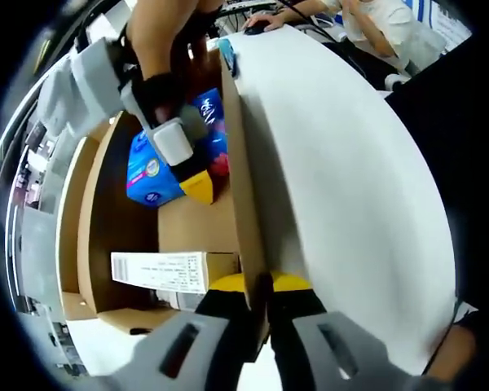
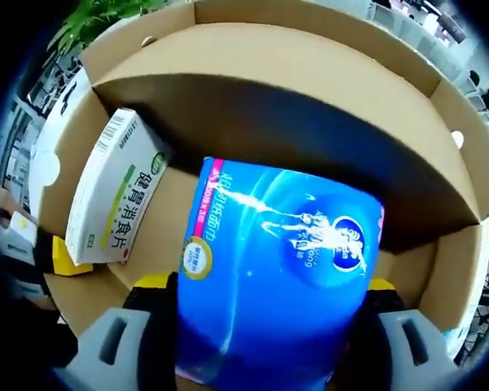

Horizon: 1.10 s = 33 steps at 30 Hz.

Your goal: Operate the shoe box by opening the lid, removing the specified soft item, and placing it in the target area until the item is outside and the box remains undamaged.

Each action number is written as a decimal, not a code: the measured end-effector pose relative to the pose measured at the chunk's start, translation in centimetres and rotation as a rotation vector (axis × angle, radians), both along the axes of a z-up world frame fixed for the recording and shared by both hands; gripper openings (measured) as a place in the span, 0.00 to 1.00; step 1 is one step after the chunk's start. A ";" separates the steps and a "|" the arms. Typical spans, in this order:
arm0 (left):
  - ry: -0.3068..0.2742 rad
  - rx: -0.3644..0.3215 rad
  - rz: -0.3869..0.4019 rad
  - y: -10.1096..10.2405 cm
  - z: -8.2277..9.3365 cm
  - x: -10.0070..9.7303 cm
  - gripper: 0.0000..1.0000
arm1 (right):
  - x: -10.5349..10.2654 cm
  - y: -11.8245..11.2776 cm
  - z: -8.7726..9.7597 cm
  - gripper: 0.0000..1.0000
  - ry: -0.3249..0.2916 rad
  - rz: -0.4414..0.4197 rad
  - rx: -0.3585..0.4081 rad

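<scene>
The brown cardboard shoe box (image 1: 118, 220) stands open, its white-faced lid (image 1: 342, 179) raised. My left gripper (image 1: 259, 289) is shut on the lid's edge, a yellow-tipped jaw on either side of the cardboard. A blue soft tissue pack (image 1: 147, 175) sits inside the box, and my right gripper (image 1: 187, 175) reaches in from above and is closed on it. In the right gripper view the blue pack (image 2: 277, 277) is squeezed between the two jaws of my right gripper (image 2: 269, 305). The box floor (image 2: 159, 236) lies behind it.
A white and green carton (image 2: 118, 191) with a barcode lies in the box beside the pack, also seen as the carton (image 1: 159, 271). A seated person (image 1: 375, 24) is beyond the lid. A green plant (image 2: 106, 16) stands past the box wall (image 2: 310, 32).
</scene>
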<state>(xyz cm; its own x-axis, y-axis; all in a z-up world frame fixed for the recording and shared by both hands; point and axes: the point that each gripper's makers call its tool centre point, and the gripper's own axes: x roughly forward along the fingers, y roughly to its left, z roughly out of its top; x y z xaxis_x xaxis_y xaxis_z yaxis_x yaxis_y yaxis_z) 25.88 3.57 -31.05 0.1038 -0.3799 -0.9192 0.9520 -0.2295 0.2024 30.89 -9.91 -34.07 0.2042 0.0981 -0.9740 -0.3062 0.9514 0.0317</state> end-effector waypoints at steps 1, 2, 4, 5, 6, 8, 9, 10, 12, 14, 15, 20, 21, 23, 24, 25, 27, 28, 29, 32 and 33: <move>-0.001 0.000 -0.001 0.0 0.0 0.0 0.06 | 0.0 0.0 0.1 0.85 -0.001 -0.004 0.005; -0.001 0.000 0.000 0.0 0.0 0.0 0.06 | 0.0 0.0 0.1 0.84 -0.001 -0.009 0.008; -0.002 0.000 0.000 0.0 0.0 0.0 0.06 | 0.1 -0.1 0.1 0.82 0.001 -0.020 0.013; -0.003 0.000 0.001 0.0 0.0 0.0 0.06 | 0.1 -0.1 0.2 0.82 0.002 -0.028 0.017; -0.004 0.000 0.001 0.0 0.0 0.1 0.06 | 0.0 -0.1 0.3 0.81 0.007 -0.039 0.024; -0.007 0.002 0.002 0.0 0.0 0.0 0.06 | 0.1 -0.1 0.5 0.80 0.007 -0.051 0.057; -0.007 0.003 0.003 0.0 0.0 0.0 0.06 | 0.2 0.0 0.6 0.80 0.004 -0.057 0.066; -0.008 0.004 0.003 0.0 -0.1 0.0 0.06 | 0.2 0.0 0.7 0.79 0.007 -0.088 0.082; -0.008 0.007 0.003 0.0 -0.1 0.1 0.06 | 0.2 -0.3 0.9 0.79 0.010 -0.095 0.076; -0.009 0.006 0.002 0.0 -0.1 0.0 0.06 | 0.0 -0.4 1.1 0.79 0.016 -0.088 0.066; -0.008 0.005 0.003 0.0 -0.1 0.0 0.06 | -0.1 -0.5 1.4 0.78 0.017 -0.079 0.063; -0.008 0.007 0.004 0.0 -0.1 -0.1 0.06 | -0.1 -0.5 2.7 0.77 0.012 -0.064 0.067; -0.009 0.007 0.003 -0.1 -0.1 -0.1 0.06 | -0.1 -0.4 2.9 0.77 0.011 -0.062 0.069; -0.009 0.007 0.004 -0.1 -0.2 -0.2 0.06 | -0.1 -0.4 3.4 0.77 0.008 -0.058 0.073; -0.009 0.008 0.004 -0.1 -0.2 -0.2 0.06 | -0.1 -0.4 3.7 0.77 0.005 -0.051 0.071; -0.010 0.008 0.004 -0.1 -0.2 -0.3 0.06 | -0.2 -0.4 3.9 0.77 0.003 -0.045 0.070; -0.011 0.009 0.005 -0.1 -0.2 -0.2 0.06 | -0.2 -0.4 4.7 0.76 -0.004 -0.031 0.070; -0.011 0.009 0.004 -0.1 -0.1 -0.2 0.06 | -0.2 -0.4 5.1 0.76 -0.011 -0.022 0.068; -0.011 0.009 0.004 -0.1 -0.1 -0.2 0.06 | -0.1 -0.6 5.4 0.76 -0.015 -0.016 0.065; -0.012 0.009 0.003 -0.1 -0.2 -0.3 0.06 | 1.0 -1.6 6.4 0.76 -0.034 0.012 0.048; -0.012 0.010 0.002 -0.1 -0.2 -0.3 0.06 | 1.2 -1.8 6.7 0.76 -0.040 0.015 0.049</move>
<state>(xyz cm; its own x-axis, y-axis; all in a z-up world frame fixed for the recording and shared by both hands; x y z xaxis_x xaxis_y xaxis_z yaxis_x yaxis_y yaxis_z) 25.59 3.49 -31.21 0.1162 -0.3707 -0.9215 0.9500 -0.2293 0.2120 32.05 -11.71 -27.37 0.2411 0.1488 -0.9590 -0.3220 0.9445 0.0656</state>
